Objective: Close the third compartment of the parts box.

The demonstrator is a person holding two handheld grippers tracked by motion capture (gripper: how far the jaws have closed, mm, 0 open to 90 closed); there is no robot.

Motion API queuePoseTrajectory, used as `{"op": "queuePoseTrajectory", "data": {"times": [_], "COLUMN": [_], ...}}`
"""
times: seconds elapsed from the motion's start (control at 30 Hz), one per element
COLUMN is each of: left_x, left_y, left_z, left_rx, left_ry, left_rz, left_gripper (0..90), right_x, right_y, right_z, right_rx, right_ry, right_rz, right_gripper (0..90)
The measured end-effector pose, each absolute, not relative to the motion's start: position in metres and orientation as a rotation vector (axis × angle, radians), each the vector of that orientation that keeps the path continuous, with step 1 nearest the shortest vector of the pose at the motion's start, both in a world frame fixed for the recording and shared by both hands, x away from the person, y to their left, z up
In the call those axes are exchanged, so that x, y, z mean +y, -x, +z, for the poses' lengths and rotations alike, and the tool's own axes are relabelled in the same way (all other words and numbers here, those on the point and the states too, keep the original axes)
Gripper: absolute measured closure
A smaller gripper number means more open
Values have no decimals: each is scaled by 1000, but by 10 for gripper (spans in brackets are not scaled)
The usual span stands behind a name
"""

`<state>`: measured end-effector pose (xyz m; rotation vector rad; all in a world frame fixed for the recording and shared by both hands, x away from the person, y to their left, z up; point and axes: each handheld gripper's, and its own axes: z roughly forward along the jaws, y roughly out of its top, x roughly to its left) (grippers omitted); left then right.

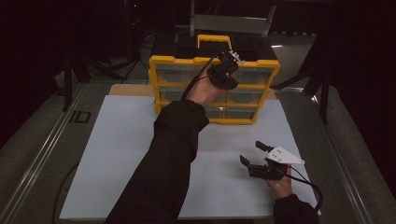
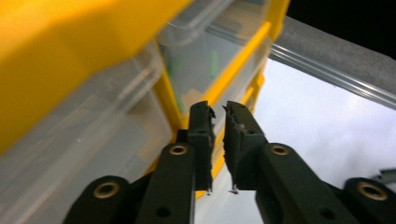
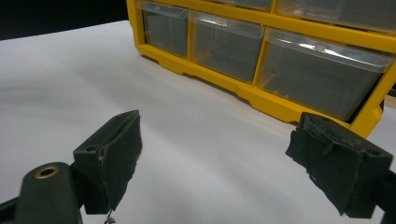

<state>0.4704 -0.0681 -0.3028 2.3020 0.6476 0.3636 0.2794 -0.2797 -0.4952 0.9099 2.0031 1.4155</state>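
Observation:
A yellow drawer organizer [image 1: 156,84] with clear plastic drawers stands upright at the back of the white board [image 1: 121,154]. My left gripper [image 1: 229,63] is held up against the top row of drawers, the arm reaching across the board. In the left gripper view its jaws [image 2: 219,109] stand a narrow gap apart at a yellow divider beside a clear drawer [image 2: 210,51], with nothing pressed between the pads. My right gripper [image 1: 251,152] rests low over the board at the front right, wide open and empty, pointing at the organizer's bottom row [image 3: 261,100].
The organizer has a yellow carry handle [image 1: 214,39] on top. The board lies on a grey table with a metal rail [image 1: 42,158] along each side. Dark stands and cables surround the table. A cable trails from each gripper.

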Motion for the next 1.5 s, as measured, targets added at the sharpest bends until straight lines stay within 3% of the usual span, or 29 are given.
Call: {"op": "queuePoseTrajectory", "data": {"times": [0.2, 0.47, 0.93, 1.5], "left_x": [-65, -56, -13, 35], "left_y": [-462, -454, -435, -410], "left_z": [-304, -305, -316, -345], "left_rx": [618, 617, 676, 695], "left_ry": [-2313, -2291, -2257, -2177], "left_rz": [350, 319, 371, 351], "left_gripper": [555, 370, 158, 29], "right_x": [-279, -279, -278, -279], "right_y": [-279, -278, -277, -277], "right_z": [-495, -495, -495, -495], "right_rx": [2003, 2005, 2003, 1998], "right_ry": [-912, -908, -903, -918], "right_rz": [1415, 1409, 1408, 1423], "right_gripper": [150, 149, 147, 145]}}
